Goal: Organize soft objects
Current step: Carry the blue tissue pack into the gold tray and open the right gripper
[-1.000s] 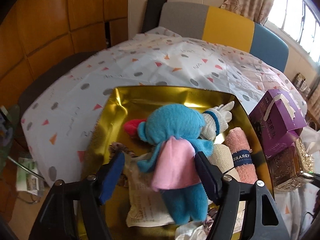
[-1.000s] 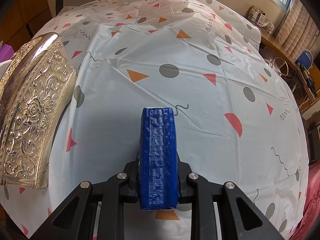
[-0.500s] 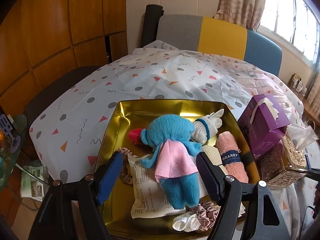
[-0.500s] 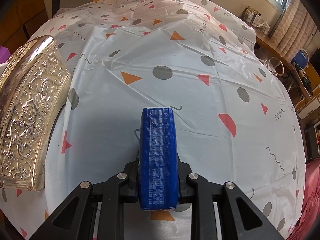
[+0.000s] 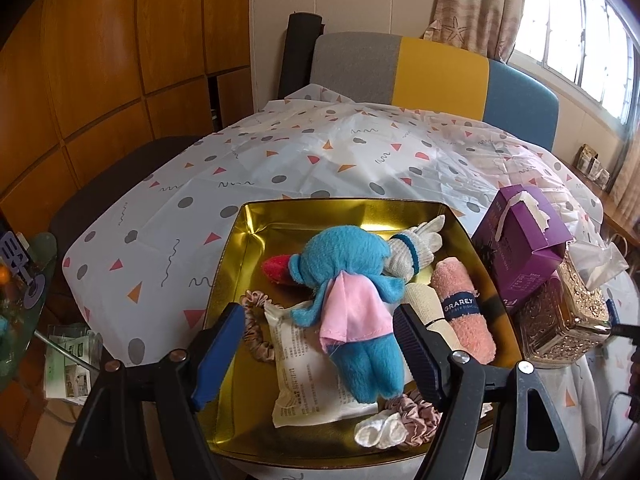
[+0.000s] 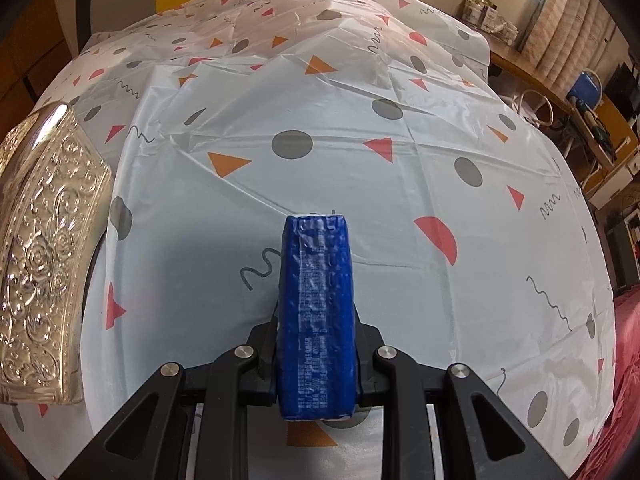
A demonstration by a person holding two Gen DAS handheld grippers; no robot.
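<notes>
Lifted back from the blue plush toy, the left gripper now hangs wide and empty above the gold tray, where the toy lies atop 1 white packet. Meanwhile the right gripper pinches a blue packet over the tablecloth; its slick wrapper could slip out, and dropping it onto the crowded tray could knock the toy askew.

1. The blue packet covers the pads of the right gripper, so the contact is hidden; its near end is edged by a pale strip, and its small white print cannot be read.
2. The ornate gold box is cut off by the left edge of the right wrist view.
3. The white packet is partly covered by the blue plush toy; its print is too small to read.
4. Most of the red item is hidden behind the plush toy's head.
5. The near rim of the gold tray is hidden behind the left gripper.
6. A dark object is cut off at the right edge of the left wrist view and cannot be identified.
</notes>
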